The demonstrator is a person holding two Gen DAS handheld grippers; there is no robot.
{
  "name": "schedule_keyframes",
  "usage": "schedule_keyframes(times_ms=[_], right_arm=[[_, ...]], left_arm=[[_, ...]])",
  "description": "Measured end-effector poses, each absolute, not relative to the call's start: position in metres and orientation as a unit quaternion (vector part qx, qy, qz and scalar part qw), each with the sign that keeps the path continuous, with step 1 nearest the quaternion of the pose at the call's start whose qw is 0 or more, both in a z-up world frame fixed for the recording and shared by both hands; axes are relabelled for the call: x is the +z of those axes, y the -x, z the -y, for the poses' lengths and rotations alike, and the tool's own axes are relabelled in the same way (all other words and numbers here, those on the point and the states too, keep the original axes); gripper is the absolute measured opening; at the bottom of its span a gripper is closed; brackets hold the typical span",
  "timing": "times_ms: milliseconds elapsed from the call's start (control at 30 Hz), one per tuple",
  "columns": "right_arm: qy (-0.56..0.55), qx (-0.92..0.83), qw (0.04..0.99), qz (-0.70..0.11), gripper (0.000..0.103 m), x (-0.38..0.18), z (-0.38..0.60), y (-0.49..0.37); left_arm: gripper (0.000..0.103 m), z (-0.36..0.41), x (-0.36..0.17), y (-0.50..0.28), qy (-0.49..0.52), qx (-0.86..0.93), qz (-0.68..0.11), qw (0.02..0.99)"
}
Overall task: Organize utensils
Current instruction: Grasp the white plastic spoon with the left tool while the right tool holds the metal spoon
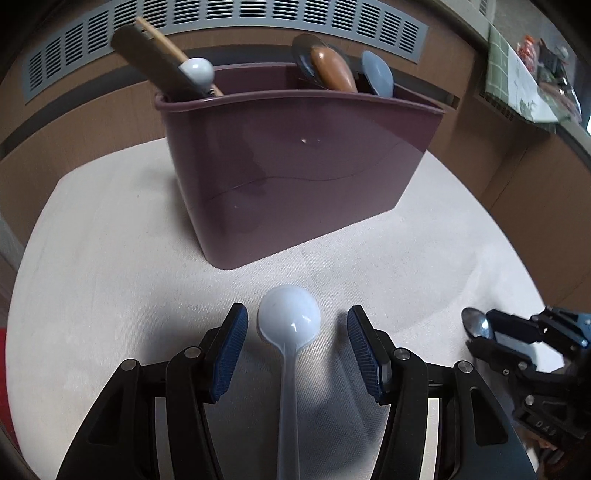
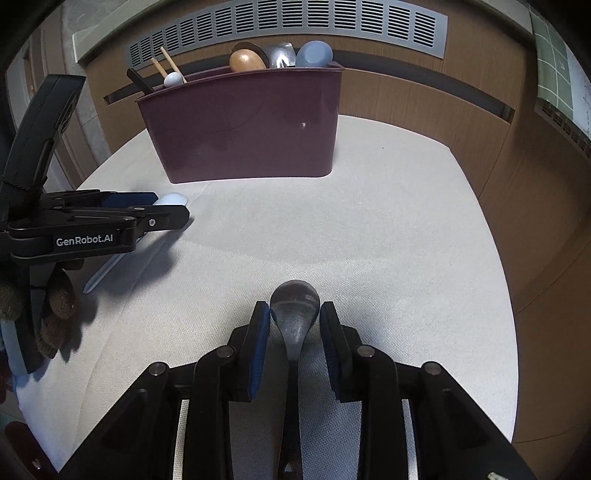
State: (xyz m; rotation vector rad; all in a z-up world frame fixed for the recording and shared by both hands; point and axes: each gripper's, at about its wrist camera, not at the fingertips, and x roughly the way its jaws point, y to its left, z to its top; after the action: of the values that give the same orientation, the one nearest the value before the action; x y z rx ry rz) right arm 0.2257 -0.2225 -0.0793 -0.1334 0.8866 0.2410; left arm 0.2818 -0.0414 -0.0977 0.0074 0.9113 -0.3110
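A maroon plastic utensil holder [image 1: 295, 173] stands on the white cloth-covered table [image 1: 110, 277], also in the right wrist view [image 2: 243, 136]. It holds several utensils: chopsticks and a dark handle at its left, wooden, metal and blue spoons at its right. My left gripper [image 1: 293, 332] is open with a pale blue plastic spoon [image 1: 289, 321] lying between its fingers on the cloth. My right gripper [image 2: 294, 319] is closed on the bowl of a metal spoon [image 2: 294, 306]; it also shows in the left wrist view [image 1: 480, 328].
A brown wooden wall with a grey vent grille [image 2: 288, 22] runs behind the table. A shelf with a green tiled cloth and packets [image 1: 524, 70] is at the far right. The left gripper [image 2: 110, 218] appears at the left of the right wrist view.
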Motion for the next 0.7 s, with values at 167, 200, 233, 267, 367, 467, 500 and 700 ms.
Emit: schedule_keyframes(times_ms=[167, 200, 233, 267, 367, 467, 500, 700], right_arm=[[0.064, 0.111, 0.894, -0.429, 0.027, -0.080, 0.219, -0.228], [0.063, 0.112, 0.894, -0.429, 0.027, -0.080, 0.219, -0.228], [0.061, 0.113, 0.894, -0.428, 0.027, -0.080, 0.219, -0.228], [0.059, 0.114, 0.895, -0.428, 0.027, -0.081, 0.220, -0.228], [0.055, 0.120, 0.895, -0.425, 0.028, -0.082, 0.223, -0.226], [0.056, 0.130, 0.896, -0.421, 0.028, -0.083, 0.226, -0.224], [0.055, 0.133, 0.896, -0.420, 0.028, -0.083, 0.227, -0.224], [0.063, 0.129, 0.889, -0.435, 0.027, -0.081, 0.224, -0.235]], left_arm=[[0.057, 0.039, -0.096, -0.287, 0.002, -0.162, -0.447, 0.880], [0.057, 0.037, -0.095, -0.289, 0.012, -0.165, -0.449, 0.878], [0.056, 0.036, -0.095, -0.290, 0.020, -0.166, -0.450, 0.877], [0.056, 0.034, -0.095, -0.290, 0.023, -0.166, -0.450, 0.877], [0.049, 0.037, -0.095, -0.290, 0.003, -0.155, -0.445, 0.882], [0.045, 0.045, -0.095, -0.289, -0.034, -0.141, -0.440, 0.886], [0.044, 0.049, -0.094, -0.291, -0.042, -0.139, -0.440, 0.886], [0.035, 0.041, -0.094, -0.280, -0.025, -0.143, -0.439, 0.886]])
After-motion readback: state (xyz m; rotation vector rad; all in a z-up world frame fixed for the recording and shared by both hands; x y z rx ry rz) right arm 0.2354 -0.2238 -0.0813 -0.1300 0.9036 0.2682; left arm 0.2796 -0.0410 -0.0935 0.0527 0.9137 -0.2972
